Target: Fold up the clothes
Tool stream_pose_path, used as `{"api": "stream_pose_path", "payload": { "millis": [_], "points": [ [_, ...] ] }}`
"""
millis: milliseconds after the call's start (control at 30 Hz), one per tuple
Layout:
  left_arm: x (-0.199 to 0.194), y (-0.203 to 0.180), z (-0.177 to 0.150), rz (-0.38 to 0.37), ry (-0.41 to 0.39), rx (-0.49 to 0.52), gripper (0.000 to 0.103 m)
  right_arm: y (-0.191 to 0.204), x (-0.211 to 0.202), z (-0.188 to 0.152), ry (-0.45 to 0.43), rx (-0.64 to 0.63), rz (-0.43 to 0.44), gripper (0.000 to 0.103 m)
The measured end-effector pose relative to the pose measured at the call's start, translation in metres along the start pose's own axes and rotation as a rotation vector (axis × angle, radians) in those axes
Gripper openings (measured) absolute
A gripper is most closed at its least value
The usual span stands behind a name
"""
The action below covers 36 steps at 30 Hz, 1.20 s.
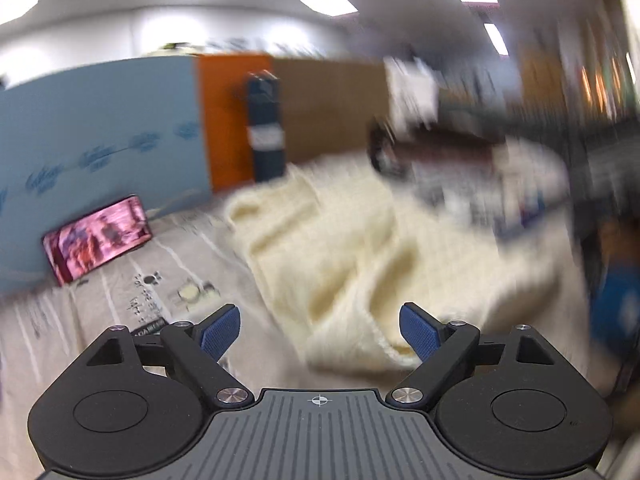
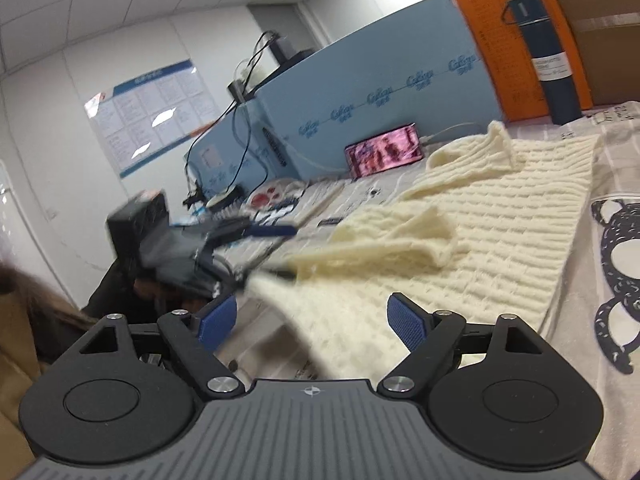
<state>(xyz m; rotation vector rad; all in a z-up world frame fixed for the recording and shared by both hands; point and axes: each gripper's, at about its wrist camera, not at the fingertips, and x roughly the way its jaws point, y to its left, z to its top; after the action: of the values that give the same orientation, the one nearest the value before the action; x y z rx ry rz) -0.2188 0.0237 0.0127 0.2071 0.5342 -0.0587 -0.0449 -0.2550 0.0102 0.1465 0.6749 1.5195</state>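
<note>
The right gripper (image 2: 311, 322), black with blue ribbed pads (image 2: 405, 322), hangs with its jaws wide apart and nothing between them. Just ahead lies a cream cable-knit sweater (image 2: 492, 216), spread on a pale printed tablecloth (image 2: 612, 264); one sleeve (image 2: 400, 246) is folded across its body. The near hem is blurred, possibly lifted. Behind stand a dark blue metal flask (image 2: 554, 64), a lit phone (image 2: 385, 150), and a light blue foam board (image 2: 360, 80).

Your cream ribbed-knit sweater (image 2: 492, 216) lies on a grey striped cloth (image 2: 592, 344) printed with black glasses; your gripper pads (image 2: 404, 326) are blue.
</note>
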Motion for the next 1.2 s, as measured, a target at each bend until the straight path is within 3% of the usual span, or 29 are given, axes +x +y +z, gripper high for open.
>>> {"api": "stream_pose_path", "payload": {
  "millis": [100,300,367,400,433,533,767,1000,1100,1133,1200],
  "points": [
    [0.001,-0.011,-0.01,0.05,0.061,0.099,0.089,-0.011,0.01,0.011,-0.024,0.081,-0.033,0.085],
    [-0.01,-0.01,-0.02,0.072,0.039,0.07,0.089,-0.04,0.058,0.039,0.007,0.266,-0.163,0.083],
    [-0.018,-0.01,-0.022,0.074,0.02,0.06,0.089,-0.045,0.074,0.042,0.042,0.262,-0.193,0.068],
    [-0.022,-0.008,-0.022,0.078,0.008,0.051,0.089,-0.044,0.082,0.042,0.063,0.247,-0.213,0.047],
    [-0.026,-0.007,-0.022,0.086,-0.003,0.039,0.089,-0.042,0.089,0.043,0.083,0.232,-0.228,0.036],
    [-0.038,0.003,-0.023,0.138,-0.037,-0.004,0.089,-0.029,0.099,0.048,0.1,0.192,-0.193,0.024],
    [-0.072,0.024,-0.023,0.274,-0.167,-0.117,0.089,0.017,0.127,0.073,0.087,0.123,-0.015,0.022],
    [-0.076,0.02,-0.027,0.295,-0.155,-0.097,0.09,0.064,0.197,0.089,0.166,0.086,0.114,0.022],
    [-0.076,0.025,-0.032,0.309,-0.144,-0.114,0.09,0.077,0.22,0.086,0.22,0.096,0.154,0.026],
    [-0.075,0.028,-0.035,0.315,-0.14,-0.128,0.09,0.08,0.226,0.085,0.235,0.101,0.169,0.035],
    [-0.076,0.034,-0.037,0.346,-0.131,-0.142,0.09,0.086,0.227,0.086,0.237,0.101,0.191,0.043]
  ]
}}
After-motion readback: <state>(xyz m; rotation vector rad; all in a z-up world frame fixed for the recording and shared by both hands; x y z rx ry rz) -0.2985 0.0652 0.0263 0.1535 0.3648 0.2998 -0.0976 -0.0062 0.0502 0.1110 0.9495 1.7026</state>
